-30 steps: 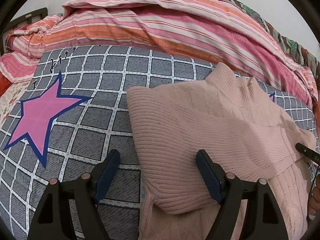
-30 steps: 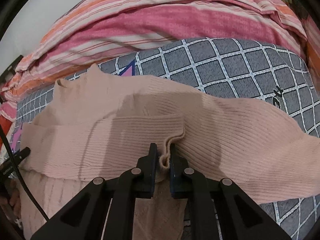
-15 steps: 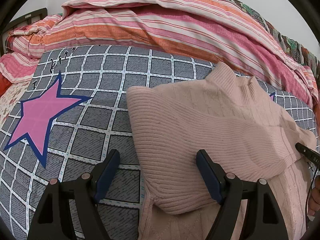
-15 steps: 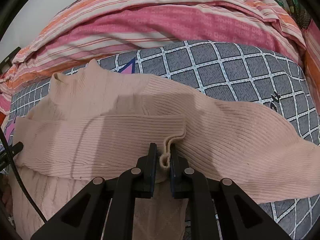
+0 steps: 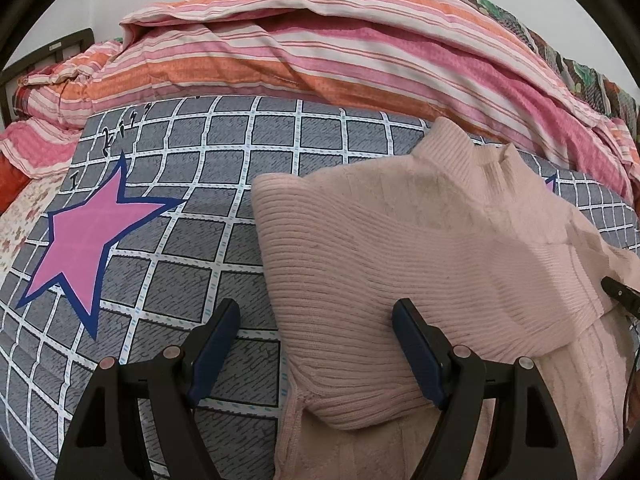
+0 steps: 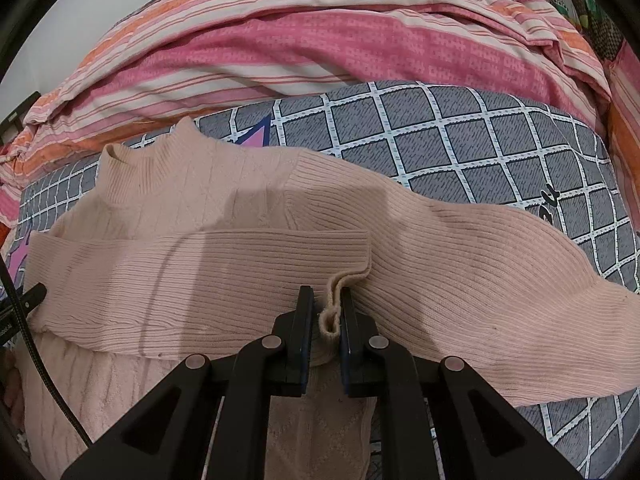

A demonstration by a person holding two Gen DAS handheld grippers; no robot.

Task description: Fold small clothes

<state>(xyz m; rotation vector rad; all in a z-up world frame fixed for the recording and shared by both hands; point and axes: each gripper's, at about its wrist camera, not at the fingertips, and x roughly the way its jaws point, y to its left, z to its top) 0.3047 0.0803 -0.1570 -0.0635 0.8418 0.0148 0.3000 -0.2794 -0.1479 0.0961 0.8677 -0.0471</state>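
Fingers of your right hand-held gripper (image 6: 325, 312) are pinched on the ribbed cuff (image 6: 334, 304) of the pink sweater (image 6: 208, 200); a small loop of knit bulges up between the two black jaws, which stand nearly closed with only the fabric between them. That cuff belongs to the sleeve (image 6: 180, 280) folded flat across the sweater's chest, running from your jaws away to the left. The other sleeve (image 6: 480, 280) stretches out to the right over the bed, lying beside the gripped cuff.

Your left hand-held gripper (image 5: 316, 320) is spread wide and grasps nothing. Its left blue-padded finger (image 5: 216, 340) hovers over the bedspread, while the right finger (image 5: 416, 344) sits above the folded sleeve, so the sweater's left edge falls between the two. From this side you see the folded shoulder (image 5: 320, 232) forming a rounded corner, and the short ribbed collar (image 5: 472, 152) pointing toward the far side of the bed.

The sweater lies face up on a grey checked bedspread (image 5: 180, 168) with white grid lines and a large pink star (image 5: 84, 240) outlined in blue to the left of the garment. Behind it a pink and orange striped quilt (image 5: 320, 48) is bunched along the back of the bed.
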